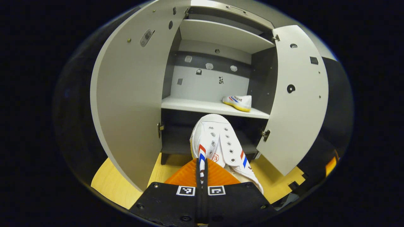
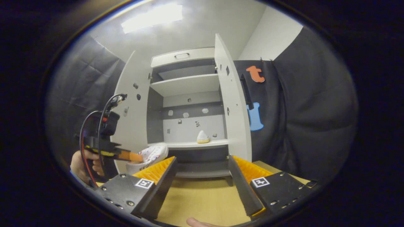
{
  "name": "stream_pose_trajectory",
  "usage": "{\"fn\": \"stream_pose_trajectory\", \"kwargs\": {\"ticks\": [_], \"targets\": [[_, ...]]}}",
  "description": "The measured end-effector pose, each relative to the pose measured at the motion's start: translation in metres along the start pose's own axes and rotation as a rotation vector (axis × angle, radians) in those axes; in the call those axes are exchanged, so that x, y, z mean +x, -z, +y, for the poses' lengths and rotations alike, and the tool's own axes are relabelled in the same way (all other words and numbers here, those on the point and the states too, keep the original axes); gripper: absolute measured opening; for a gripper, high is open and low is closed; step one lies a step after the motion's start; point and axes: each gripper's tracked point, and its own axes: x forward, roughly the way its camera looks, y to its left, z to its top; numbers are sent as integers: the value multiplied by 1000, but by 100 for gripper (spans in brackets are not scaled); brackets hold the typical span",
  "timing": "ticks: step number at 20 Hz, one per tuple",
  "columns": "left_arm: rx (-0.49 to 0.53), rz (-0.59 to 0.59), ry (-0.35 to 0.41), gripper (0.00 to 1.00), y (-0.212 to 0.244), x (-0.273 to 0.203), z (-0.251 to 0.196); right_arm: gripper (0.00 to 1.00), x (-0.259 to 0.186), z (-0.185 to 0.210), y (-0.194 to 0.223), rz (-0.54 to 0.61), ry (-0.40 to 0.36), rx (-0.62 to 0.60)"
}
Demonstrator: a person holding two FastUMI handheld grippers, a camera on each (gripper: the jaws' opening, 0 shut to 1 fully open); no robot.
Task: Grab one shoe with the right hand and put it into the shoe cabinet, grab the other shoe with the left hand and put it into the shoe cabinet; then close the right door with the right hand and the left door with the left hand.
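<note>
My left gripper [image 1: 202, 171] is shut on a white canvas shoe [image 1: 219, 142] with red and blue stripes, held toe-forward in front of the open shoe cabinet [image 1: 217, 86]. A second matching shoe [image 1: 238, 102] rests on the right end of the cabinet's middle shelf [image 1: 195, 105]. In the right gripper view, my right gripper [image 2: 202, 171] stands open and empty, back from the cabinet [image 2: 189, 94]. That view shows the left gripper [image 2: 104, 148], held by a hand, carrying the shoe [image 2: 153, 156] at lower left, and the shelved shoe [image 2: 203, 137]. Both doors, left [image 1: 129, 91] and right [image 1: 295, 94], are swung wide.
The cabinet stands on a light wooden table [image 2: 202, 201]. Black cloth [image 2: 303, 119] hangs behind and to the right. An upper shelf [image 1: 224, 34] and a dark lower compartment [image 1: 180, 138] are inside the cabinet. A fingertip [image 2: 197, 223] shows at the bottom edge of the right gripper view.
</note>
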Motion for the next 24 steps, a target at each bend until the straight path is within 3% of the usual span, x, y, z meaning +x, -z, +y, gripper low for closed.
{"fn": "stream_pose_trajectory", "kwargs": {"ticks": [4, 9, 11, 16, 19, 21, 24], "targets": [[7, -78, 34, 0, -13, -17, 7, 96, -5, 6, -7, -21, -17, -33], [-34, -55, 11, 0, -2, -6, 6, 96, -18, 17, -17, -55, -53, -52], [-90, -8, -36, 0, 0, -10, 6, 95, -20, 19, -15, -48, -62, -44], [-93, -62, -98, 0, -1, -14, 7, 95, -25, 14, -16, -58, -65, -20], [-172, -18, -116, 0, 8, -15, 7, 96, -30, 17, -22, -52, -104, 29], [-127, 23, -136, 0, 11, -22, 13, 96, -30, 12, -24, -54, -106, 43], [-151, 77, -143, 0, 22, -13, 15, 94, -27, 3, -23, -68, -89, 31]]}}
